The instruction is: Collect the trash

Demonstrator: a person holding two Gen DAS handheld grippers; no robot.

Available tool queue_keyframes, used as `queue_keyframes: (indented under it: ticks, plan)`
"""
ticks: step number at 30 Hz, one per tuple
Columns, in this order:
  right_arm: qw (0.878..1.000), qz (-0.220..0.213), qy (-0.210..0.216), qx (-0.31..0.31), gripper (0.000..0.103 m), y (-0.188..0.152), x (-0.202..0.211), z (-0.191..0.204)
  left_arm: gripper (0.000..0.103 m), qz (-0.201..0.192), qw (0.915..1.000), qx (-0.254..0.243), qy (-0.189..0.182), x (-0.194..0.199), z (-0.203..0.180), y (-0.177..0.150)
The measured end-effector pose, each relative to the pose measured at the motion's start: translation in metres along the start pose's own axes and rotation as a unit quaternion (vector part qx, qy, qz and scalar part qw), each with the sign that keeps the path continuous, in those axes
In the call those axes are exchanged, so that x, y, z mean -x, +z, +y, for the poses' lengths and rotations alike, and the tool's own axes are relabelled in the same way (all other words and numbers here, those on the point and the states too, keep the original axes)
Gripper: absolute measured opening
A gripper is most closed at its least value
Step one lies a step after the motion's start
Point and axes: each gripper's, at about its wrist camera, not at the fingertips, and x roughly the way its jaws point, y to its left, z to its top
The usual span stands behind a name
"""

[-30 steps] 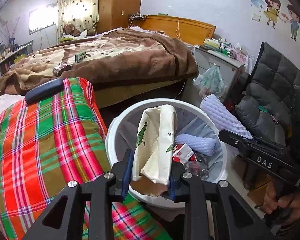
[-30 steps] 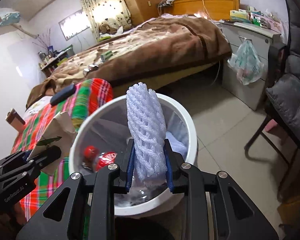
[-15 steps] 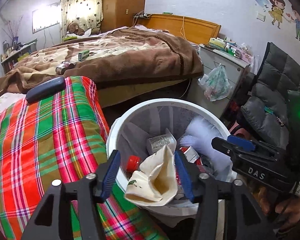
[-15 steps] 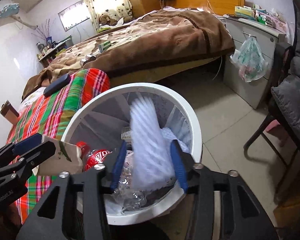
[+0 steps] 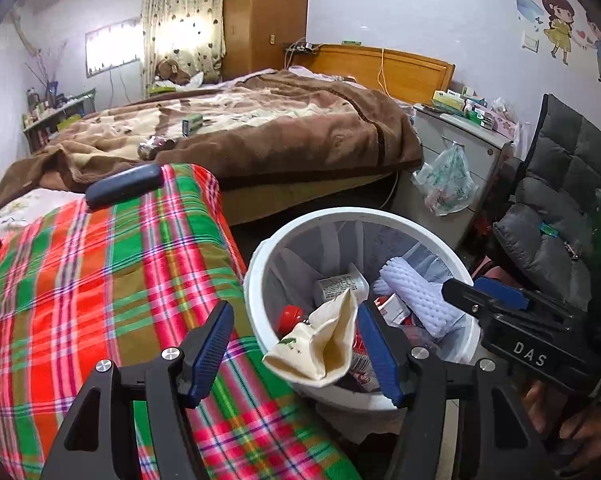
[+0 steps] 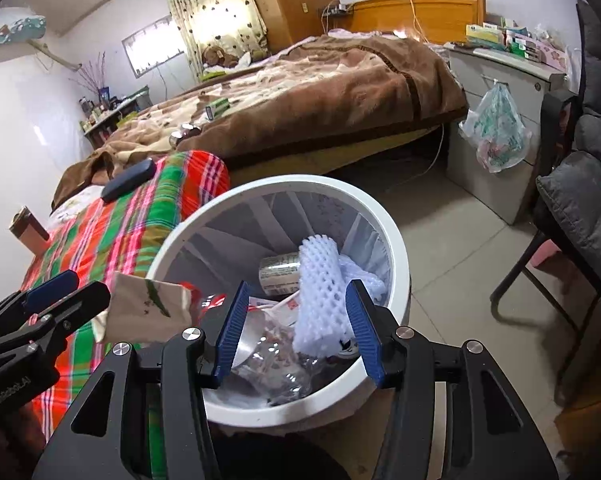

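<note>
Both grippers' jaws, left gripper (image 5: 296,344) and right gripper (image 6: 296,328), have just been opening, paper bag (image 5: 324,340) and foam net (image 6: 320,296) dropping free into white bin (image 6: 392,236) right ahead, nothing gripped.

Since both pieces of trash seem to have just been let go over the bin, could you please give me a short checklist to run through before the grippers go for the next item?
1. Left gripper open: ok; its fingers have just been opening, and the cream paper bag hangs loose between them.
2. Paper bag fully in the white bin: not ok; it droops over the near rim.
3. Right gripper open: ok; its fingers have just been opening, clear of the white foam net.
4. Foam net in the bin: ok; it leans on the other trash inside.
5. Bin upright: ok.
6. More trash to collect: cannot tell; a small green box lies on the brown blanket.
</note>
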Motion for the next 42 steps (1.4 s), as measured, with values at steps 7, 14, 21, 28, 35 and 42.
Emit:
queue_keyframes:
  ticks: [7, 14, 21, 28, 35, 42]
  plan:
    - [1.0, -0.021, -0.011, 0.012, 0.053, -0.012, 0.015, 0.012, 0.064, -0.013, 0.9996, 0.009, 0.025, 0.021, -0.002, -0.019]
    - [0.998, -0.048, -0.031, 0.025, 0.053, -0.028, 0.033, 0.02, 0.064, -0.039, 0.9983, 0.005, 0.044, 0.049, -0.011, -0.046]
    - [0.996, -0.077, -0.048, 0.025, 0.053, -0.043, 0.05, 0.023, 0.064, -0.049, 0.9962, 0.003, 0.071, 0.068, -0.018, -0.071]
    - [0.994, -0.092, -0.048, 0.031, 0.053, -0.053, 0.055, 0.03, 0.064, -0.054, 0.9964, 0.021, 0.062, 0.081, -0.014, -0.086]
    - [0.993, -0.103, -0.046, 0.031, 0.053, -0.062, 0.061, 0.038, 0.064, -0.062, 0.9954, 0.039, 0.063, 0.091, -0.01, -0.092]
    - [0.993, -0.108, -0.041, 0.035, 0.053, -0.066, 0.065, 0.042, 0.064, -0.067, 0.9945, 0.043, 0.067, 0.096, -0.01, -0.095]
